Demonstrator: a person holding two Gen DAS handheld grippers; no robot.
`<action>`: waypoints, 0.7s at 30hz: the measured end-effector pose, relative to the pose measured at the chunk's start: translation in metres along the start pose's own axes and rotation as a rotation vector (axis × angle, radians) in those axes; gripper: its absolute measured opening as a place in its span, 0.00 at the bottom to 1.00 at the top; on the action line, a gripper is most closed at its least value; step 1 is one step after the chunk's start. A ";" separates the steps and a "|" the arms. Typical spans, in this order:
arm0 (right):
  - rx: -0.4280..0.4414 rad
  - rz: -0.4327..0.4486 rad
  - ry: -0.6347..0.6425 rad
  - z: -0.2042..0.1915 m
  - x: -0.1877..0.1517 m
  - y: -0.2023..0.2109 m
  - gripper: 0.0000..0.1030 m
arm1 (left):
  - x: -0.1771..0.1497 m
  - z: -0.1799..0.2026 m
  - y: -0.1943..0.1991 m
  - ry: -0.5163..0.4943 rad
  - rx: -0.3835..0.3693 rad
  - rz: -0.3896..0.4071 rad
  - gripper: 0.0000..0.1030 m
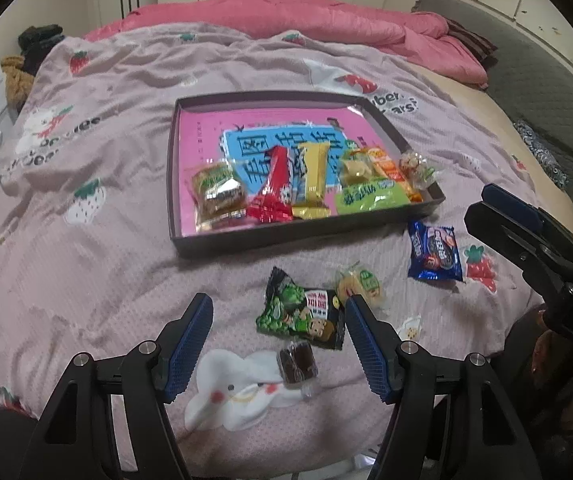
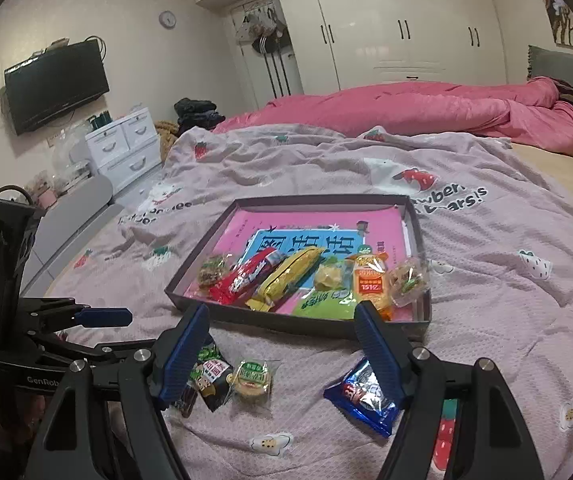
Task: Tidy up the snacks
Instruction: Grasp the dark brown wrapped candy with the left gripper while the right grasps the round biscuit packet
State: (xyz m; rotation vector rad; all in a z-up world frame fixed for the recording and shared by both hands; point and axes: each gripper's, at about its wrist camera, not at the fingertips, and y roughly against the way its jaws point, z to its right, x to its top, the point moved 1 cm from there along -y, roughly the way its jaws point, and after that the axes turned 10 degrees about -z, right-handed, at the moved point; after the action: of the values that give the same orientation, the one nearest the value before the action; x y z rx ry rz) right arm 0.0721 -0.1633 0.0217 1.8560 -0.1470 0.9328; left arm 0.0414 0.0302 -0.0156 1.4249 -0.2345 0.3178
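Nearest the left gripper [image 1: 278,344], both jaws stand apart over the pink bedspread [image 1: 98,264] with nothing between the pads; a dark brown candy [image 1: 297,362] lies just below them and a green-and-black pea packet [image 1: 304,316] sits just beyond. Beside that packet rests a small yellow cake [image 1: 360,286], and off to the right a blue cookie packet [image 1: 435,252] lies alone on the cloth. Seen from the right wrist, the right gripper [image 2: 282,356] is likewise open and empty, its right finger crossing in front of the blue cookie packet [image 2: 362,394] without pressing on it.

So 4 snacks remain loose on the bed, all on the near side of the tray [image 1: 222,245]. Farther on, the dark-walled tray holds about 7 pieces in a row along its near edge: a brown cake packet [image 1: 218,196], a red bar [image 1: 272,188], a gold bar [image 1: 312,186], a green packet [image 1: 366,198] with a yellow cake and an orange packet above it, and a clear-wrapped sweet [image 1: 416,168] at the right wall. By my reckoning the sorting is past halfway, with the back of the tray free for the rest.
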 end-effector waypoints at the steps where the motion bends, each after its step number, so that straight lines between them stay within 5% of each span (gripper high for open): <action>1: 0.000 -0.007 0.003 -0.001 -0.001 -0.002 0.72 | -0.001 -0.001 -0.002 0.003 0.000 -0.009 0.68; 21: 0.021 -0.210 0.049 -0.007 -0.018 -0.048 0.72 | -0.032 0.001 -0.048 0.027 -0.044 -0.198 0.68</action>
State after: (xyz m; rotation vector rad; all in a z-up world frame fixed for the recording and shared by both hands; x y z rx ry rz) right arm 0.0794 -0.1397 -0.0237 1.8258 0.0866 0.8353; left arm 0.0290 0.0214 -0.0710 1.3873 -0.0770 0.1686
